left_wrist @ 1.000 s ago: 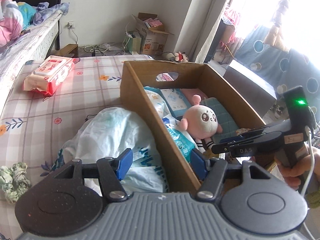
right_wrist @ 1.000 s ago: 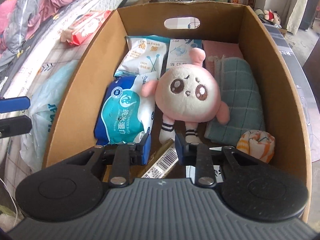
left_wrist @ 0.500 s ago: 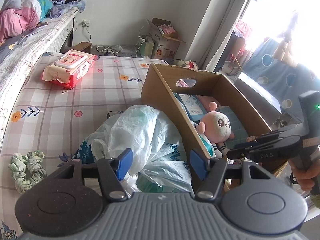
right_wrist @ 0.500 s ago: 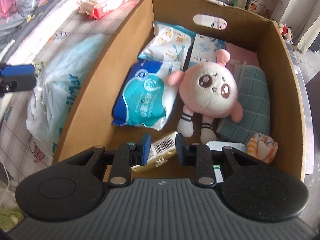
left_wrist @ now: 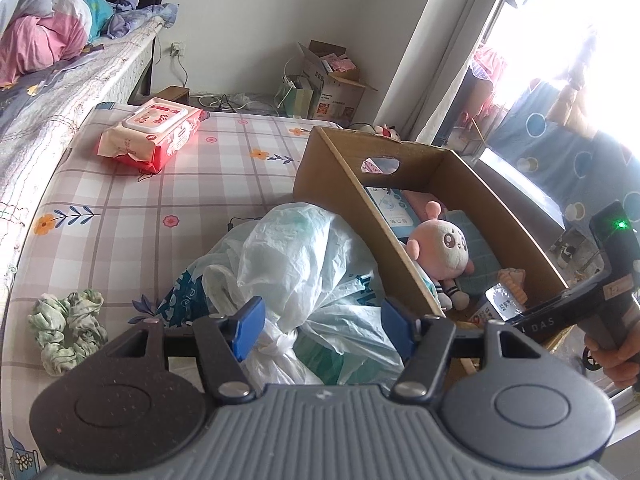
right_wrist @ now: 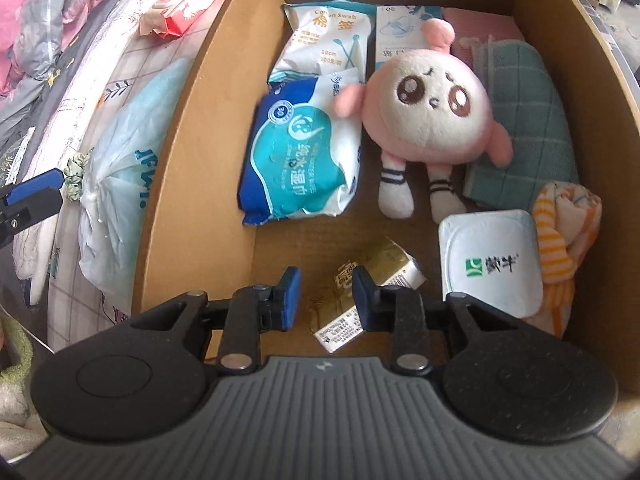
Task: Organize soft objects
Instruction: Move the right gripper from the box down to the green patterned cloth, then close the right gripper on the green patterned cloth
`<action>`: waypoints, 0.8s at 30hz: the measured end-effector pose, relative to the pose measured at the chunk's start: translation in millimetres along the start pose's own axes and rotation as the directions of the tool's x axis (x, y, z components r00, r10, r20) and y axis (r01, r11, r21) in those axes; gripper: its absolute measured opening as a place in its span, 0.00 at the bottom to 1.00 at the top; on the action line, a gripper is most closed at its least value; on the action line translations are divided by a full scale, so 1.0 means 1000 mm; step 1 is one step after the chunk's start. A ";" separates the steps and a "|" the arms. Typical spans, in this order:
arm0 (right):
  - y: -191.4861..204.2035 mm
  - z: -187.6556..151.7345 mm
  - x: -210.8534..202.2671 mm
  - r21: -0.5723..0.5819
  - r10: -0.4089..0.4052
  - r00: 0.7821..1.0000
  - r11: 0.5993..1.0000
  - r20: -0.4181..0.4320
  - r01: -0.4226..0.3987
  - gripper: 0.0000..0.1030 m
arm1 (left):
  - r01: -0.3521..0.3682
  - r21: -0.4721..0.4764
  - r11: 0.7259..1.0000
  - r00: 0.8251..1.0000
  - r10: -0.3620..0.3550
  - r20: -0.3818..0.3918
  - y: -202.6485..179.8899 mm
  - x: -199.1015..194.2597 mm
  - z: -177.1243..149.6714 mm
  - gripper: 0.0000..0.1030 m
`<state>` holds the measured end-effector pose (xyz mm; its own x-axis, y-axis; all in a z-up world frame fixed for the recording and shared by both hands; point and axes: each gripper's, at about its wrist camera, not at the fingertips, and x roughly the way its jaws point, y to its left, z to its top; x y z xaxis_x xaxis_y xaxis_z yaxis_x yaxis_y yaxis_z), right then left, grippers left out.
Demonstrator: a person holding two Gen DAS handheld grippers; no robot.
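Both my grippers spread and empty, one at the bag, one over the box.

My left gripper (left_wrist: 322, 322) hangs with its jaws wide apart over the tied plastic bag (left_wrist: 304, 264), which lies on the checked sheet (left_wrist: 120, 216) against the outer wall of the cardboard box (right_wrist: 188, 128). My right gripper (right_wrist: 326, 294) is parted above a gold packet (right_wrist: 372, 276) on the box floor, gripping nothing. Inside lie the pink plush doll (right_wrist: 430, 108), a blue wipes pack (right_wrist: 300, 160), a green towel (right_wrist: 524, 120), a white tub (right_wrist: 490, 260) and what looks like a striped cloth (right_wrist: 568, 232), partly hidden. A green scrunchie (left_wrist: 68, 320) and a red wipes pack (left_wrist: 154, 132) sit out on the sheet.
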<state>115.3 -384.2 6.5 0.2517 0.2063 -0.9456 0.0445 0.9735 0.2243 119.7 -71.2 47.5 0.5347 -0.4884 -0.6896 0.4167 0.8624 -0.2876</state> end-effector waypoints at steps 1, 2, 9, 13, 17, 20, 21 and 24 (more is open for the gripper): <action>-0.001 -0.003 0.002 0.005 -0.007 1.000 1.000 -0.015 0.007 0.27 | -0.002 -0.002 1.000 1.000 0.002 0.001 0.001 -0.001 -0.001 0.64; -0.003 -0.005 0.003 0.011 -0.011 1.000 1.000 -0.026 0.012 0.28 | -0.004 -0.004 1.000 1.000 0.004 0.002 0.002 -0.002 -0.002 0.64; 0.003 -0.005 -0.019 0.043 0.023 0.996 0.999 0.081 -0.027 0.29 | -0.076 0.011 0.997 0.996 0.076 0.041 0.018 -0.026 -0.015 0.69; 0.036 -0.003 -0.061 -0.034 0.066 0.967 0.998 0.245 -0.059 0.47 | -0.166 0.021 0.986 0.984 0.164 0.070 0.035 -0.044 -0.028 0.73; 0.079 -0.001 -0.085 -0.122 0.190 0.916 0.980 0.354 -0.156 0.52 | -0.272 0.007 0.962 0.960 0.270 0.071 0.058 -0.058 -0.041 0.75; 0.115 0.005 -0.078 -0.159 0.315 0.871 0.948 0.376 -0.274 0.54 | -0.360 -0.002 0.933 0.930 0.359 0.077 0.078 -0.066 -0.047 0.76; 0.127 0.010 -0.073 -0.169 0.355 0.856 0.934 0.375 -0.314 0.54 | -0.400 0.001 0.917 0.914 0.398 0.082 0.085 -0.067 -0.049 0.77; 0.166 0.025 -0.052 -0.193 0.445 0.823 0.895 0.354 -0.401 0.55 | -0.460 0.012 0.888 0.885 0.458 0.085 0.102 -0.063 -0.049 0.78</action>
<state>133.5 -235.3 99.0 0.5688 0.5681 -0.5947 -0.2478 0.8079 0.5347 91.9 53.8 29.1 0.7266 -0.0487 -0.6853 0.1328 0.9886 0.0705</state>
